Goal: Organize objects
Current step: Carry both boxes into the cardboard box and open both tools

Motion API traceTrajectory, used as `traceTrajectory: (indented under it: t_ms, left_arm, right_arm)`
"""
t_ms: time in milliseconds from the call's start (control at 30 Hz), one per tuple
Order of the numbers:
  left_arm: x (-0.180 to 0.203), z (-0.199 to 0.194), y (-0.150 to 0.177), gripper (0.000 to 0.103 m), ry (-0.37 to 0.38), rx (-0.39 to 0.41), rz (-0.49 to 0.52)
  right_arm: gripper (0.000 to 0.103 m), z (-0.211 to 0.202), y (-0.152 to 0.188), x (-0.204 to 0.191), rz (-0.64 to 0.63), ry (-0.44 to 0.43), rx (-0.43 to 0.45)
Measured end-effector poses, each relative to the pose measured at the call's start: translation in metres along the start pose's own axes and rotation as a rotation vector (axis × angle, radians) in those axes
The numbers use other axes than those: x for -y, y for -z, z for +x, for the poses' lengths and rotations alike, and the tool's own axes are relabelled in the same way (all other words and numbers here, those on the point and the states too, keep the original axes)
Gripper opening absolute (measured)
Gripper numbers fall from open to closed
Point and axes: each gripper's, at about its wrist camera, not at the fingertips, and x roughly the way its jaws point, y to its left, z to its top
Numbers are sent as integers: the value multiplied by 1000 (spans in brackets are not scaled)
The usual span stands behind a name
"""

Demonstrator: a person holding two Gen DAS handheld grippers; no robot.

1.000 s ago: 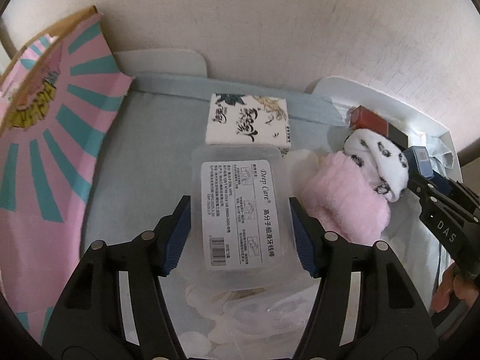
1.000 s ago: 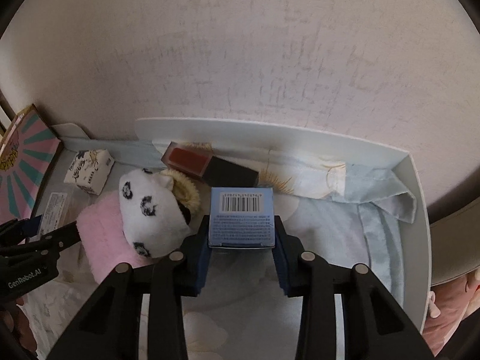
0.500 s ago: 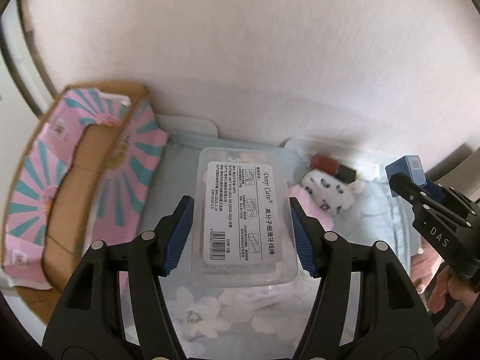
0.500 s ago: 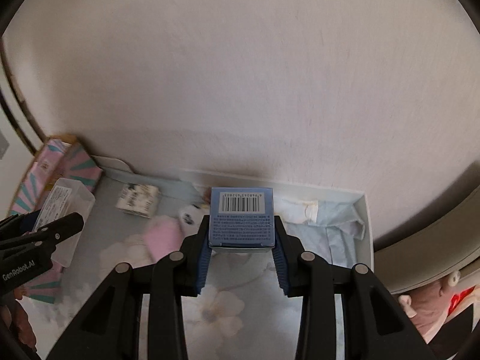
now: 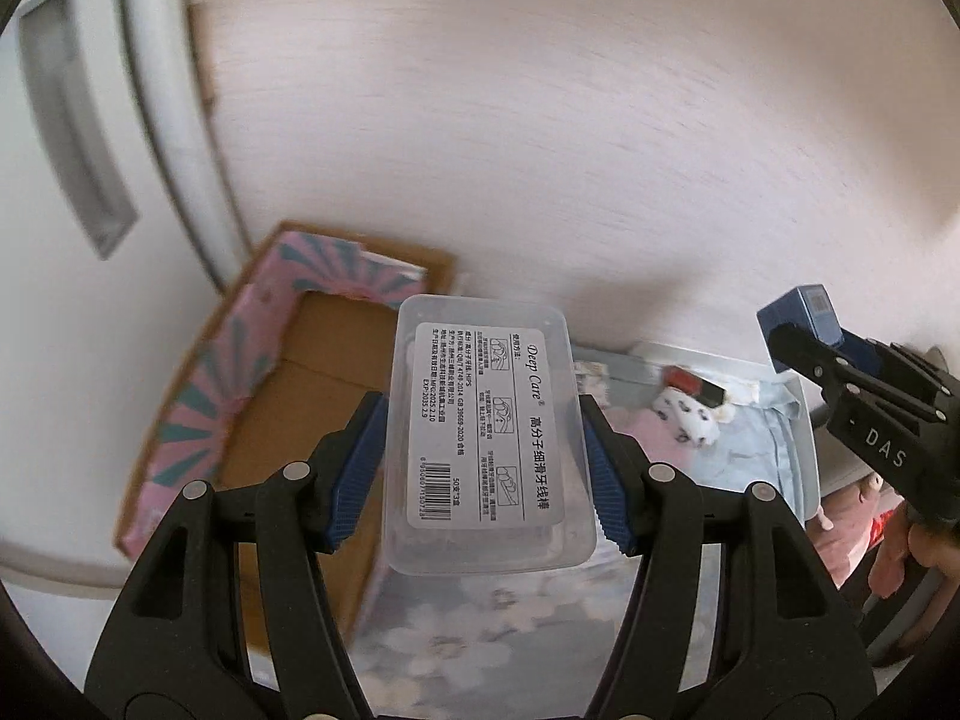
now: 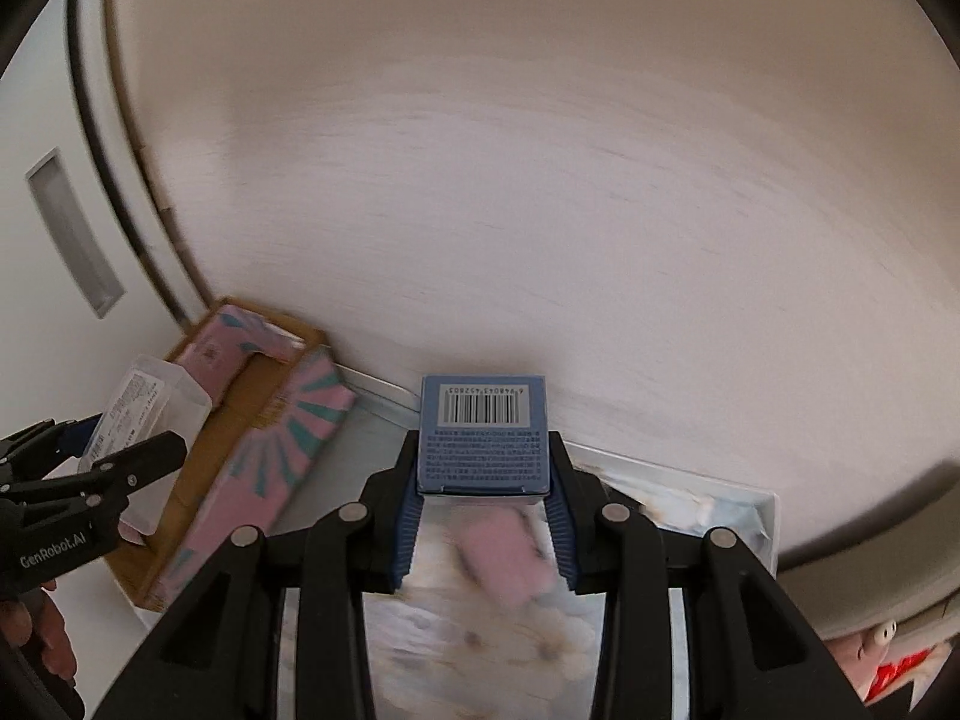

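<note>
Our left gripper (image 5: 486, 474) clamps the clear floss box (image 5: 486, 438); our right gripper (image 6: 483, 501) grips the blue carton (image 6: 483, 435) between its pads.

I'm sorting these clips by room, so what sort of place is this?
Probably a home bedroom. A floral cloth lines a white tray set against a wall, with fluffy pink fabric on it; a pink-and-teal cardboard box stands open beside it, near a white door.

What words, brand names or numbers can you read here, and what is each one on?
"Deep Care": label of the clear plastic box in the left tongs.
"DAS": right tongs.
"GenRobot.AI": left tongs, right wrist view.
Blue box: barcode digits and fine print too small to read.
</note>
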Motion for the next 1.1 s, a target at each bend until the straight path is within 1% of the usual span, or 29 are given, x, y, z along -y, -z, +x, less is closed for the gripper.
traceTrajectory:
  t_ms: [200, 367, 500, 567, 600, 633, 733, 833, 1033, 1100]
  left_arm:
    - [-53, -17, -7, 59, -29, 8, -53]
    - [-88, -28, -7, 59, -62, 9, -87]
    - [-110, -36, -4, 59, -73, 3, -121]
    - [-126, -34, 0, 59, -72, -8, -144]
    - [-133, -32, -2, 59, -74, -13, -152]
    - [-141, -23, 0, 59, -76, -16, -156]
    - [-152, -19, 7, 59, -82, -37, -171]
    - [-158, -14, 12, 59, -90, -60, -172]
    - [-166, 11, 26, 59, -74, -138, -170]
    - [-167, 25, 29, 59, -71, -166, -160]
  right_arm:
    - [34, -4, -23, -47, -63, -69, 5]
    - [34, 15, -44, -99, -113, -134, 4]
    - [34, 24, -53, -126, -148, -177, -7]
    - [34, 29, -58, -141, -169, -194, -14]
    - [34, 37, -58, -146, -178, -200, -18]
    - [34, 39, -60, -150, -186, -207, -24]
    - [34, 47, -64, -163, -206, -228, -47]
    - [34, 59, -67, -173, -228, -245, -79]
    - [34, 104, -62, -191, -274, -250, -175]
    - [34, 116, -60, -193, -275, -250, -204]
